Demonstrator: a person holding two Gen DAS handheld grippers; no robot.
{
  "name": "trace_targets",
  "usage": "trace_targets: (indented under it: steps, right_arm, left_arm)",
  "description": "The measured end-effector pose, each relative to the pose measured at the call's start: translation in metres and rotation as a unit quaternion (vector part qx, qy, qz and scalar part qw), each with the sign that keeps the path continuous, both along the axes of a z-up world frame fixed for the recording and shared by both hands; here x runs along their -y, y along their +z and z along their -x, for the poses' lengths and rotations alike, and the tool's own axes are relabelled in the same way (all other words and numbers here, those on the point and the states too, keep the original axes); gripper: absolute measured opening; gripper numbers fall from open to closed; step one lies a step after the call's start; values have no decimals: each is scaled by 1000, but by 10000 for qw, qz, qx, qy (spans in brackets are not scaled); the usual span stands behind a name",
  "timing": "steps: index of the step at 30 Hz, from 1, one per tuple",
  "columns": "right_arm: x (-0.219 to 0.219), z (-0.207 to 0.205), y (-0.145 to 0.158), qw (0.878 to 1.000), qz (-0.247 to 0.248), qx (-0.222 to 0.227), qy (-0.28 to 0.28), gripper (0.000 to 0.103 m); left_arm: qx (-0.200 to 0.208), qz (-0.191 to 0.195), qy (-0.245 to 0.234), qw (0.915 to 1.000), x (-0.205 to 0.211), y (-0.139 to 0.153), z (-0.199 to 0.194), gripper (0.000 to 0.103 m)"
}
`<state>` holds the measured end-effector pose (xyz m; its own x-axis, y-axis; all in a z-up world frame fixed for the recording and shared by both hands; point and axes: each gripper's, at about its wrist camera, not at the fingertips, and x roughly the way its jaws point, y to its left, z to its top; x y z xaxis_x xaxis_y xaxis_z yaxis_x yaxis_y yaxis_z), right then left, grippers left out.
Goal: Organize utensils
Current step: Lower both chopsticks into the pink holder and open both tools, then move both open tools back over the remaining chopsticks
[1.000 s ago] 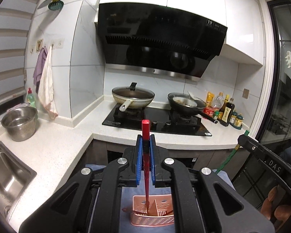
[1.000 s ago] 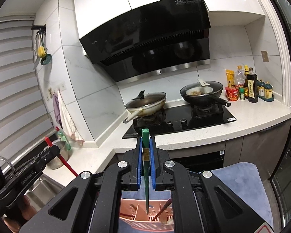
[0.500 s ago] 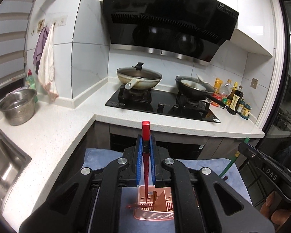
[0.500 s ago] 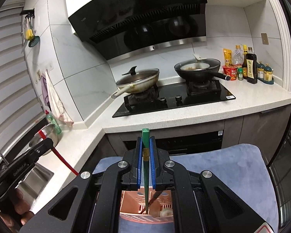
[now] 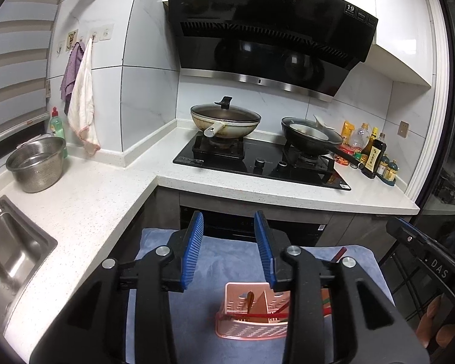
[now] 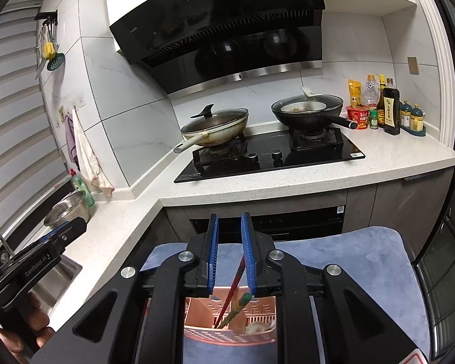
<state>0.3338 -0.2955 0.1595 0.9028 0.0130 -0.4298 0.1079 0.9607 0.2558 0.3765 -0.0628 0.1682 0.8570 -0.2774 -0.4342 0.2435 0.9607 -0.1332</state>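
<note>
- Left gripper (image 5: pixel 229 250), centre frame: jaws opening, nothing between; red chopstick (image 5: pixel 251 315) lies released across pink basket (image 5: pixel 245 330).
- Right gripper (image 6: pixel 230 254), centre: jaws opening, green chopstick (image 6: pixel 236 306) dropped basketward.

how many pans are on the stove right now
2: a lidded pan sits on the left burner and an open black pan sits on the right burner of the stove.
</note>
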Motion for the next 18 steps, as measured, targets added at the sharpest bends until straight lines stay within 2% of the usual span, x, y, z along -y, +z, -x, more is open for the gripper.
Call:
trace_targets:
  steps: [10, 14, 18]
  right_arm:
    - [-7, 40, -3, 9998, 99, -110, 125, 19]
    - [-14, 70, -10, 9995, 179, -175, 216, 25]
    - [-28, 100, -20, 9983, 425, -258, 305, 25]
  left_arm:
    - [-27, -91, 23, 10000, -12, -3, 35, 35]
    - [-102, -163, 19, 9998, -18, -10, 54, 35]
    - [-155, -285, -32, 9995, -23, -20, 81, 35]
